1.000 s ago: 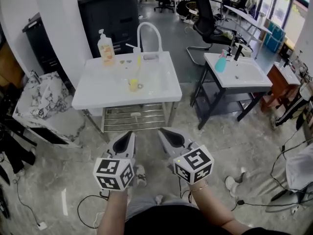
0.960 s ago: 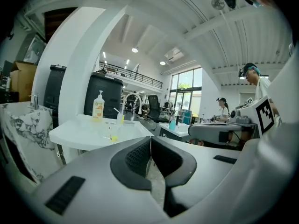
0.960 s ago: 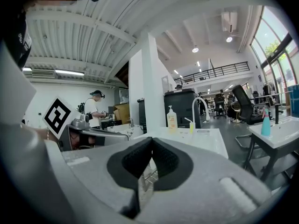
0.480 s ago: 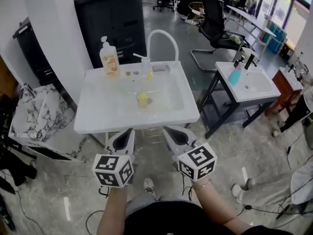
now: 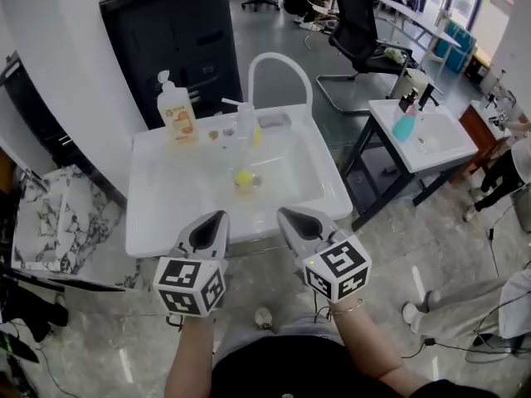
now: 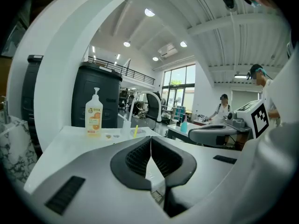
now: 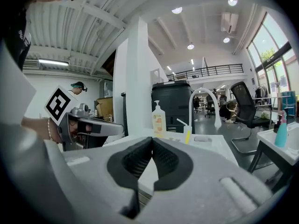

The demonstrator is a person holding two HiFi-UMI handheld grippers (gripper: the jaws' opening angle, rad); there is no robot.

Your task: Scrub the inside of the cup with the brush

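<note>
Grey marbled floor carries one white sink [image 5: 149,230]. One clear cup [image 5: 245,121] stands at the sink's back edge, near the middle, with one yellow-handled brush [image 5: 256,136] leaning at it; whether the brush sits inside the cup cannot be told. One small yellow item [image 5: 243,178] lies in the basin by the drain, too small to identify. One orange-labelled soap bottle [image 5: 176,110] stands toward the back left corner, and one arched white faucet [image 5: 278,59] rises from the back edge. Two grippers hover just outside the front edge: left gripper [image 5: 217,220] and right gripper [image 5: 289,215], each with jaws pressed together on nothing, touching neither sink nor contents.
</note>
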